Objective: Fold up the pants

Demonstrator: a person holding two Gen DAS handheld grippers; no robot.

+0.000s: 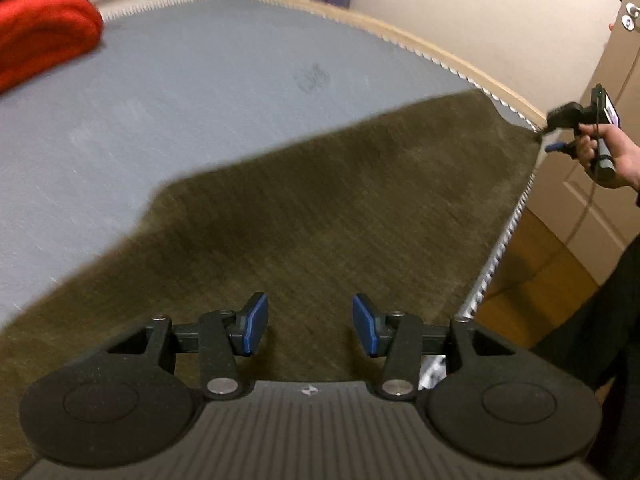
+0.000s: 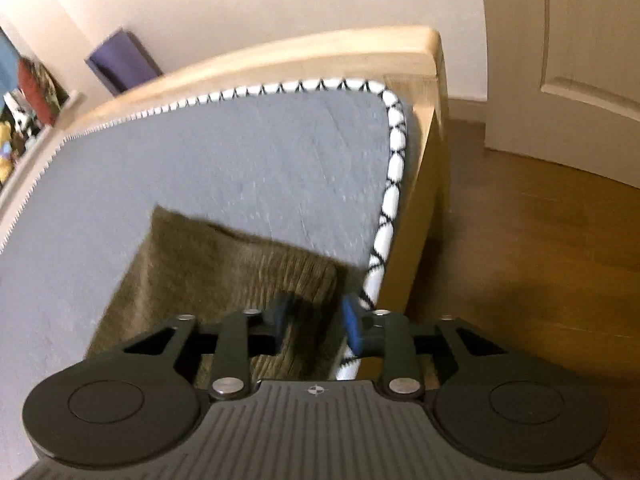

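Directly beneath my left gripper (image 1: 310, 330) lie the pants (image 1: 320, 208), an olive-brown ribbed garment spread flat on the grey mattress (image 1: 180, 92). That gripper's blue pads stand well apart, hovering over the cloth and pinching nothing. In the right wrist view, my right gripper (image 2: 314, 320) sits at the other end of the garment, near the mattress corner with its black-and-white piping (image 2: 394, 148); its pads are also apart with only a moderate gap, one over the fabric and one at the piped edge, and no cloth is caught between them as far as I can tell. The left view confirms this placement, showing my right hand (image 1: 608, 156) holding its tool at the far end of the pants, by the mattress edge. A red blanket (image 1: 44, 28) lies well clear at the far left, and the wooden bed frame (image 2: 280, 52) borders the mattress beyond. Both views are motion-blurred. My judgement: the garment is laid out lengthwise along the near edge and no crosswise fold is visible, so the step in hand is taking hold of the two ends before the fold. The next move calls for lowering each tool until a pad slides under the fabric edge, closing on all layers, and lifting both ends evenly so the cloth does not skew or slip over the bedside.
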